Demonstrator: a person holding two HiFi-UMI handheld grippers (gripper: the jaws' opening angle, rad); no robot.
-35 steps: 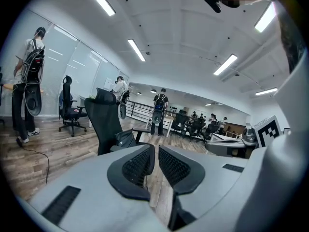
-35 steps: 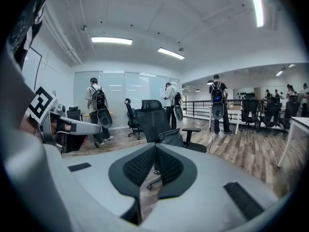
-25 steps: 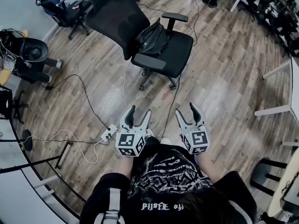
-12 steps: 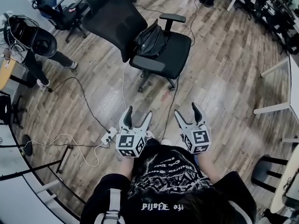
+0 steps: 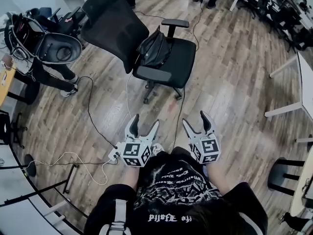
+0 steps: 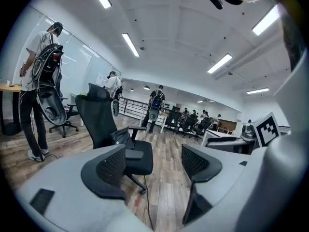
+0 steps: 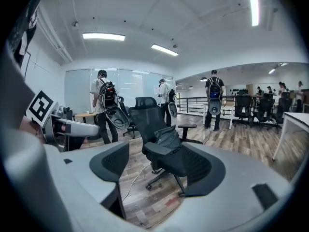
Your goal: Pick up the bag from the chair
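Note:
A black bag (image 5: 155, 48) lies on the seat of a black mesh office chair (image 5: 113, 26), leaning against its backrest. Both grippers hover low over the wood floor, well short of the chair and pointing toward it. My left gripper (image 5: 145, 124) is open, its jaws have just been opening, and nothing is between them. My right gripper (image 5: 196, 120) is the same: open, just widened, empty. In the left gripper view the bag (image 6: 120, 137) shows past the left gripper (image 6: 153, 166). In the right gripper view the bag (image 7: 169, 137) sits beyond the right gripper (image 7: 154, 166).
A cable runs from the chair base to a white power strip (image 5: 113, 153) beside my left gripper. A person carrying a backpack rig (image 5: 54, 53) stands at the left. White desk legs (image 5: 288, 109) stand at the right. More chairs and people fill the back of the room.
Both grippers have edged toward the chair. The person with the backpack rig at the left has stepped further into view, nearer the chair.

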